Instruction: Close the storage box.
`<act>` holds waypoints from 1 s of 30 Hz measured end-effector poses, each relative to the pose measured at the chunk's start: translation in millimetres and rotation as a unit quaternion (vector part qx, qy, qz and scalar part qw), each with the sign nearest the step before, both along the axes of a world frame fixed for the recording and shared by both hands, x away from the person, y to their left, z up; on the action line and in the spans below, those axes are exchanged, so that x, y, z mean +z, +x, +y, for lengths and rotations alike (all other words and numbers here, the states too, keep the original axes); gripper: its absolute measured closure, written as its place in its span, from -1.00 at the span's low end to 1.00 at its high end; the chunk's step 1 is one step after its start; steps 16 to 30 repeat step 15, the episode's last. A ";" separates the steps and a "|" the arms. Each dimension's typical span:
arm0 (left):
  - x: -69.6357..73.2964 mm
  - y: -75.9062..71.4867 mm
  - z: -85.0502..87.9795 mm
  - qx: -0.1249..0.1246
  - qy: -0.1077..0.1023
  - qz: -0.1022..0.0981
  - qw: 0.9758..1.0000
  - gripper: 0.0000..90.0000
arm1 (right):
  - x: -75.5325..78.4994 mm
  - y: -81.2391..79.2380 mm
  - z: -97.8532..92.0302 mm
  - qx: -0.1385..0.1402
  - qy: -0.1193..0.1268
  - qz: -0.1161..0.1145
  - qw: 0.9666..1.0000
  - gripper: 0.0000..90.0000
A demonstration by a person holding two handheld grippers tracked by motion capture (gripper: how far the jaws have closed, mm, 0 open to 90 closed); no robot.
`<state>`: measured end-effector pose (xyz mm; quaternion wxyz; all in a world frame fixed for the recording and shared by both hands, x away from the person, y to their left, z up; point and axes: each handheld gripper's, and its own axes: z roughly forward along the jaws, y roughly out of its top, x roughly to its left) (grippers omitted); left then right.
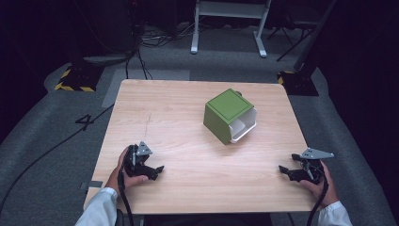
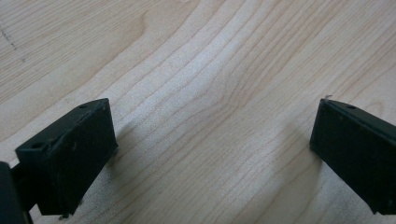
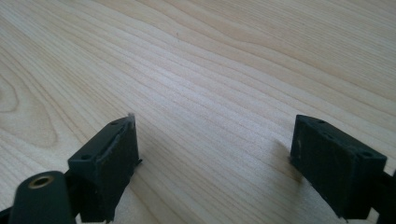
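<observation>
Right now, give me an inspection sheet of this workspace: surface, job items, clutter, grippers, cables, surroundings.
Surface: light wooden table, faint thin mark left of centre.
Job's things: green box lying tipped, white inner container showing at its open end.
Clutter: nothing seen.
Grippers: left gripper and right gripper low at the near edge, jaws wide apart, holding nothing.
Cables: one trails from each gripper; black cable crosses the floor at left.
Surroundings: grey carpet, white frame legs behind, yellow-black striped base.

wooden table (image 1: 188,122) with tipped green box (image 1: 226,113)
</observation>
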<state>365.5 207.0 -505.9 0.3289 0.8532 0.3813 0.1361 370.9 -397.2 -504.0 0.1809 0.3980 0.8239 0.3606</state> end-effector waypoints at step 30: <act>0.1 0.6 0.3 -0.002 0.001 0.000 1.000 -0.99 | 0.0 -0.2 -0.2 -0.002 0.000 0.000 1.000 -0.66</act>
